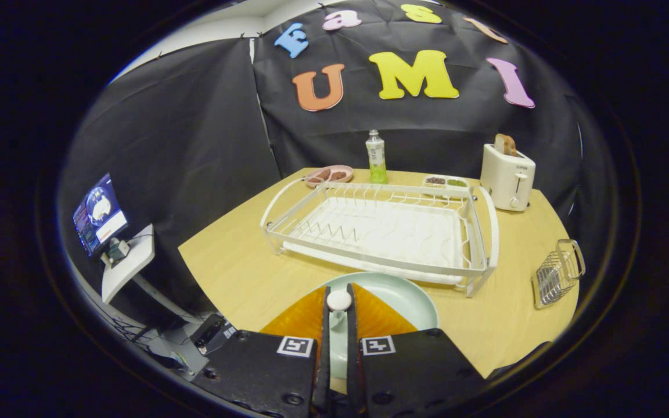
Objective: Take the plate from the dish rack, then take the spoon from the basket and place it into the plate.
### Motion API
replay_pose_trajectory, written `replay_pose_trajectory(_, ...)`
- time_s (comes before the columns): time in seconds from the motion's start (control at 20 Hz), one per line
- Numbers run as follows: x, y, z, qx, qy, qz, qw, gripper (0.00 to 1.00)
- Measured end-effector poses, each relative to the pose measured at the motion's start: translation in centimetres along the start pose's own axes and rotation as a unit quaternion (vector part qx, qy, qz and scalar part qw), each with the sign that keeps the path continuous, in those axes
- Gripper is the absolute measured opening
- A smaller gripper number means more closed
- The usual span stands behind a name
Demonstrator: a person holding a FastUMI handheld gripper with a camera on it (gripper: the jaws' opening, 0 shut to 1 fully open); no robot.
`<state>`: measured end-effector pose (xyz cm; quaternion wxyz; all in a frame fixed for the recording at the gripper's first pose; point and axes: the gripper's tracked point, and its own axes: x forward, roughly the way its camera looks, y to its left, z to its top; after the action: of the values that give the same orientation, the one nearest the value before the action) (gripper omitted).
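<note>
My gripper point(338, 292) is shut on a white spoon point(338, 301). The spoon's rounded end sticks out at the fingertips and its handle runs back between the fingers. Right under and just ahead of the fingers, a pale green plate point(407, 297) lies flat on the wooden table point(236, 273); the fingers hide part of it. Beyond the plate stands the white wire dish rack point(381, 232), with nothing in its slots. To the right of the rack, the small wire basket point(558, 273) sits near the table's edge.
Behind the rack stand a clear bottle point(376, 158), a pink dish with food point(328, 175), a white divided tray point(446, 182) and a white toaster point(507, 177) holding a slice of bread. A small screen on a stand point(99, 215) is off the table's left side.
</note>
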<state>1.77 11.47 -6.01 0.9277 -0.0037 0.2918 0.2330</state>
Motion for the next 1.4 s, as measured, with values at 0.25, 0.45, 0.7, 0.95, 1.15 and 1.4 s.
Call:
replay_pose_trajectory(0.25,-0.1,-0.2,1.0,-0.005,-0.014,-0.003,1.000,0.24)
replay_pose_trajectory(0.45,-0.4,-0.9,1.6,-0.005,-0.030,-0.011,0.999,0.53)
replay_pose_trajectory(0.7,-0.9,-1.8,2.0,-0.002,-0.048,-0.019,0.999,0.77)
replay_pose_trajectory(0.95,-3.5,-3.5,3.6,0.003,-0.116,-0.075,0.990,0.95)
replay_pose_trajectory(1.15,-5.9,-4.0,4.3,0.020,-0.175,-0.118,0.977,1.00)
replay_pose_trajectory(1.4,-8.3,-4.2,3.3,0.034,-0.222,-0.155,0.962,1.00)
